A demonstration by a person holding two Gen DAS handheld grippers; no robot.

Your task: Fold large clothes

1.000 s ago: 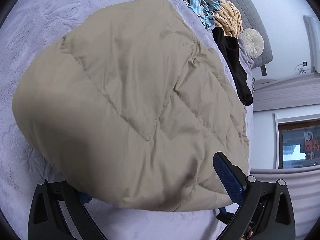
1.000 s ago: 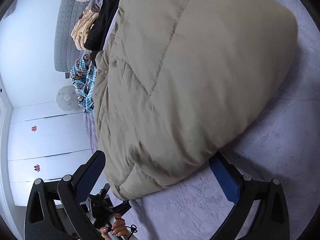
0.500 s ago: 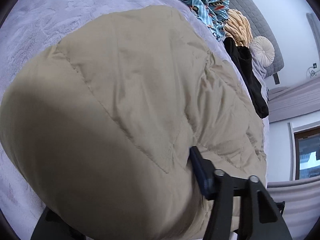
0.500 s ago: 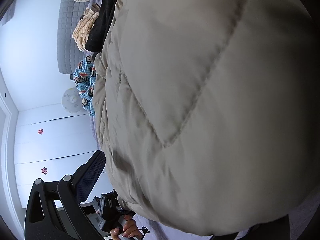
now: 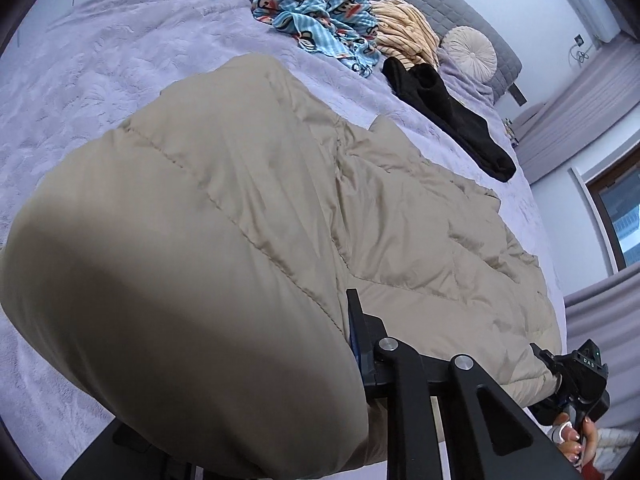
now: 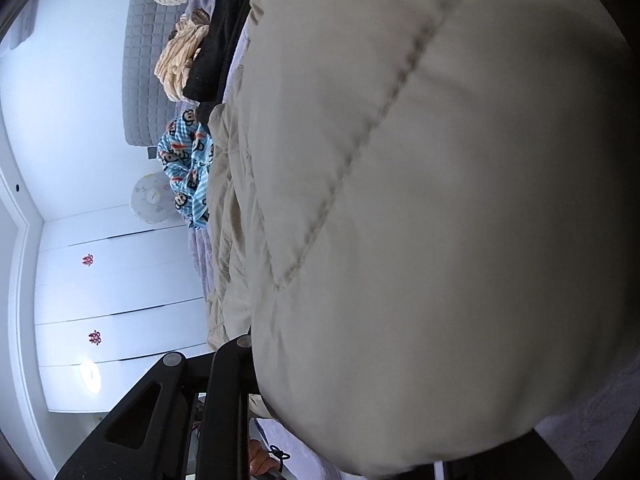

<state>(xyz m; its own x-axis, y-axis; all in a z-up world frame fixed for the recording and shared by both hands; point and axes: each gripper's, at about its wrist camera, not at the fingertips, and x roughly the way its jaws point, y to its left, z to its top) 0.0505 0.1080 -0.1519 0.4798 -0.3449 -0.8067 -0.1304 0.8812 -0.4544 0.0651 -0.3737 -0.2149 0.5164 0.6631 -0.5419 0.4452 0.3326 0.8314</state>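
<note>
With both claws clamped on the near hem of the beige puffer jacket (image 5: pixel 248 208) lying on the bed (image 5: pixel 100 72), left claw (image 5: pixel 320 364) and right claw (image 6: pixel 280 384) hold soft, bulky, slippery, light padding, best pinched along quilted seams.

Both claws, open a second ago, have closed on the beige jacket (image 5: pixel 248 216), lifting its edge.

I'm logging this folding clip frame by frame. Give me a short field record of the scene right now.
garment: beige quilted jacket, spread on the bed
surface: lilac bedspread
left gripper: shut on the jacket's near edge
right gripper: shut on the jacket
other clothes: blue monkey-print garment, black garment, cream striped garment
near headboard: round cushion
</note>
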